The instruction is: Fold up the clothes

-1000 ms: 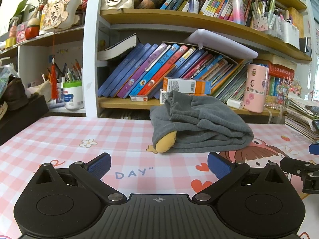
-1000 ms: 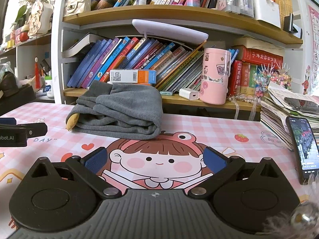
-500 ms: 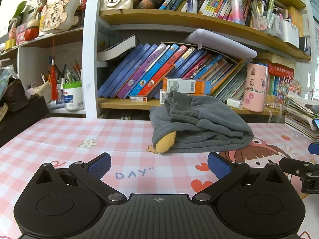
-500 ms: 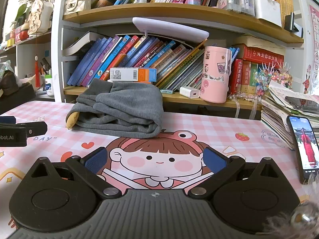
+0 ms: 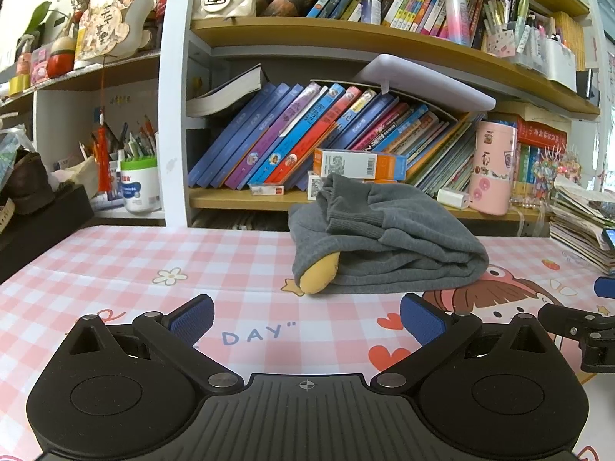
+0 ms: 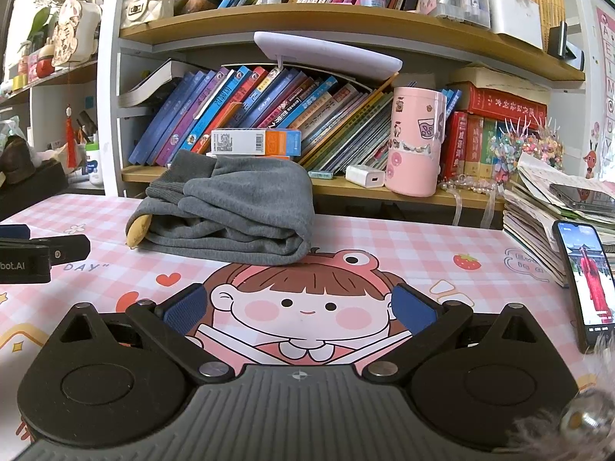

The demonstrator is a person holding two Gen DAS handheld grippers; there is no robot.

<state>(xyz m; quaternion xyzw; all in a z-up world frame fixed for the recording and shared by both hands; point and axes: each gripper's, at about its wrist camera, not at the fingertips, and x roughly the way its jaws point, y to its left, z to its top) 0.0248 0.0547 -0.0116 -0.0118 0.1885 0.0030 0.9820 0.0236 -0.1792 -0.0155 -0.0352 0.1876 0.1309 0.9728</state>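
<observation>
A grey garment (image 5: 388,246) lies folded in a thick bundle at the back of the table, with a yellow patch (image 5: 319,274) poking out at its left end. The same grey garment (image 6: 230,215) shows left of centre in the right wrist view. My left gripper (image 5: 305,317) is open and holds nothing, a short way in front of the bundle. My right gripper (image 6: 300,307) is open too, over the cartoon girl print, to the right of and nearer than the bundle. Neither gripper touches the cloth.
A pink checked table mat (image 5: 115,269) covers the table. Bookshelves (image 5: 346,38) with leaning books stand right behind the garment. A pink tumbler (image 6: 417,142) sits on the low shelf. A phone (image 6: 586,280) and a paper stack (image 6: 546,215) lie at the right.
</observation>
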